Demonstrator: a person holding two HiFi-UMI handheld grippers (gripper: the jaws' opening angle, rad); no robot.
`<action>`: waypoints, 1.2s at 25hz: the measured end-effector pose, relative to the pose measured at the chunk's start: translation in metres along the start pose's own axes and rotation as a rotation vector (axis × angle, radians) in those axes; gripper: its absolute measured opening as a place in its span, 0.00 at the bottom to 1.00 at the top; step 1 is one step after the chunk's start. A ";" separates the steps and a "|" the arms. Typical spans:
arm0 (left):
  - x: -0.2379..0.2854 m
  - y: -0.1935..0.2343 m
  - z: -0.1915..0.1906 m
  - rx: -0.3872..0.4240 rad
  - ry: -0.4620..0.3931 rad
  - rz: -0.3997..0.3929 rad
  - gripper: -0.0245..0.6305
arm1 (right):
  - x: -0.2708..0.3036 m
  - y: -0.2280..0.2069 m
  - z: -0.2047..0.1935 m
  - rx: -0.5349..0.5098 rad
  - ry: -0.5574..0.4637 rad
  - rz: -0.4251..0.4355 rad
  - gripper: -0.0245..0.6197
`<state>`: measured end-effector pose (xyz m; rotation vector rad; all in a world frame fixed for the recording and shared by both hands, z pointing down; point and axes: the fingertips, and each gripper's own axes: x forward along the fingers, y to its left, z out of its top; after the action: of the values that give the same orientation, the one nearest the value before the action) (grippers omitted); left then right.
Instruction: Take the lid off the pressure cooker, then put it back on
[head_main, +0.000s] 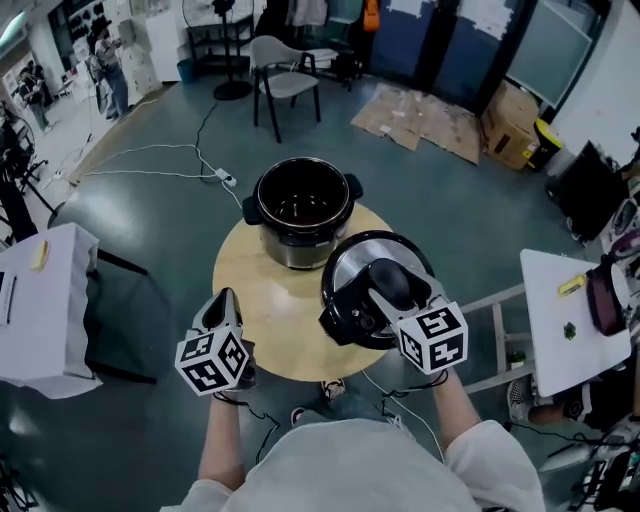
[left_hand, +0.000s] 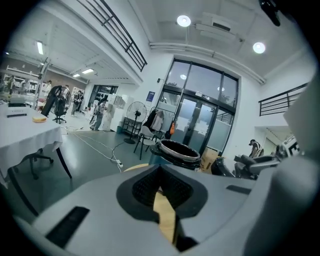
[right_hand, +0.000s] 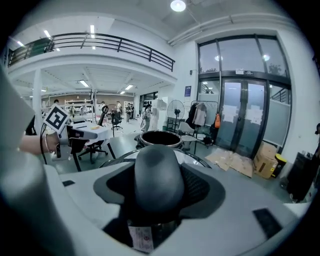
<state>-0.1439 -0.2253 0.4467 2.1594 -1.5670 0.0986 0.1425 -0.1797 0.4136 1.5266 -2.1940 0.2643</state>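
Note:
The open pressure cooker pot (head_main: 302, 212) stands on the round wooden table (head_main: 265, 330), its steel rim bare. The lid (head_main: 352, 262), steel with a black rim, hangs tilted in front of the pot and to its right. My right gripper (head_main: 388, 288) is shut on the lid's black handle (right_hand: 156, 177), which fills the space between its jaws in the right gripper view; the pot (right_hand: 160, 138) shows beyond it. My left gripper (head_main: 222, 302) is over the table's left front edge, apart from pot and lid. Its jaws (left_hand: 160, 186) meet with nothing between them, pointing toward the pot (left_hand: 177, 150).
A grey chair (head_main: 285, 75) stands behind the table, and flattened cardboard (head_main: 420, 120) lies on the floor at the back right. A white table (head_main: 45, 290) is at the left, another white table (head_main: 565, 320) at the right. A power strip and cable (head_main: 228, 180) trail left of the pot.

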 end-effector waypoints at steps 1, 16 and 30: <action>0.002 -0.003 0.003 -0.001 -0.008 -0.005 0.02 | -0.001 -0.005 0.006 -0.006 -0.012 -0.005 0.48; 0.010 0.012 0.055 -0.002 -0.108 0.054 0.02 | 0.025 -0.046 0.119 -0.201 -0.118 0.090 0.48; 0.008 0.039 0.067 -0.039 -0.144 0.197 0.02 | 0.090 -0.057 0.192 -0.351 -0.168 0.257 0.48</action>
<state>-0.1910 -0.2689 0.4029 2.0161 -1.8452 -0.0255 0.1208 -0.3538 0.2810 1.1128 -2.4121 -0.1707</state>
